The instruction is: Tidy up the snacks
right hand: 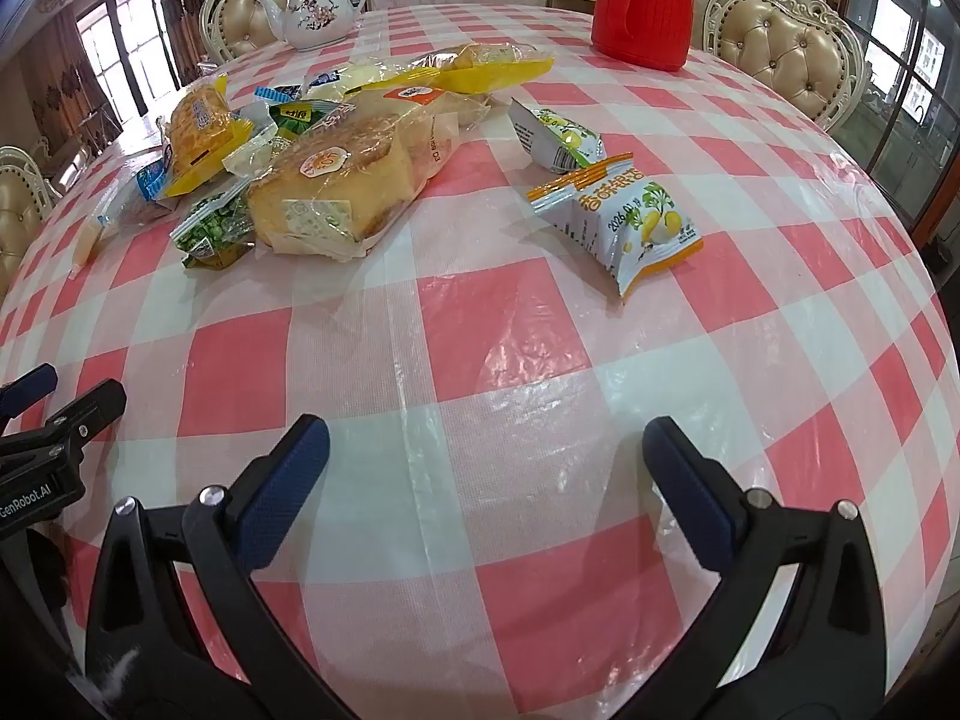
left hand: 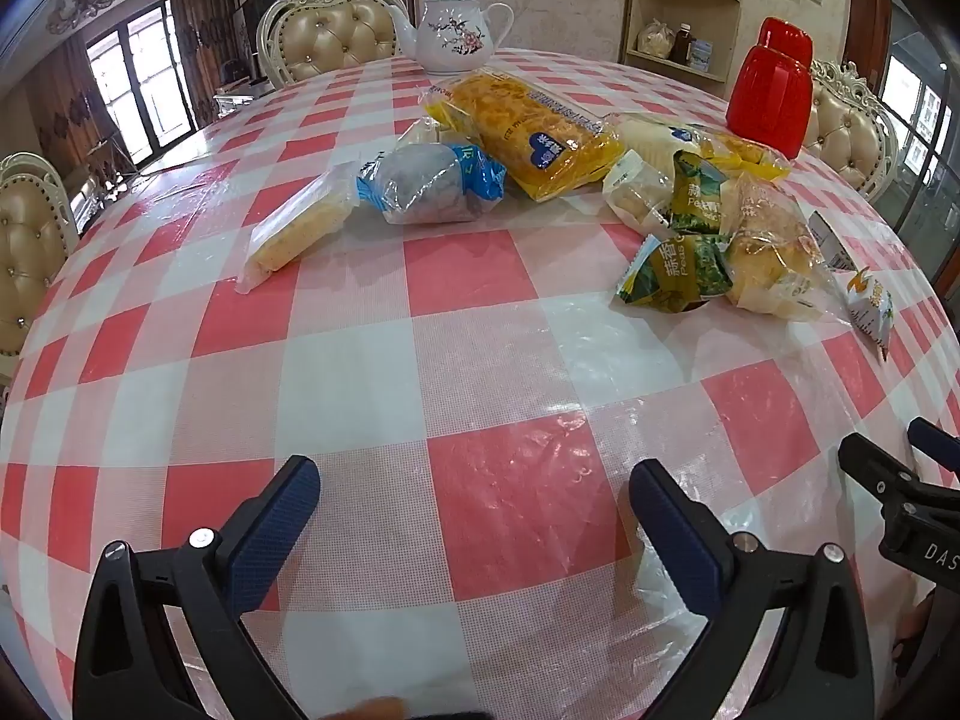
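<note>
Both tongs hover low over the checked tablecloth, side by side. Left gripper stands spread wide, nothing between its blue pads; right gripper is likewise released and empty, its pads well apart.

Ahead of the left tongs, across a bare stretch of cloth, lies the snack heap. Ahead and to its left sits a clear packet of pale biscuit, touching a blue-ended bag. Beyond that rests a long yellow pack. Ahead and to the right, green pea packets lean against a wrapped bun.

From the right tongs, a large wrapped cake lies ahead and to the left, with a green pea packet touching its near left side. Two small white-and-orange pouches lie ahead and slightly right, apart from the heap, one just beyond the other.

Far past the snacks stand a white teapot and a red flask, near the table's far edge, with cream chairs behind.
</note>
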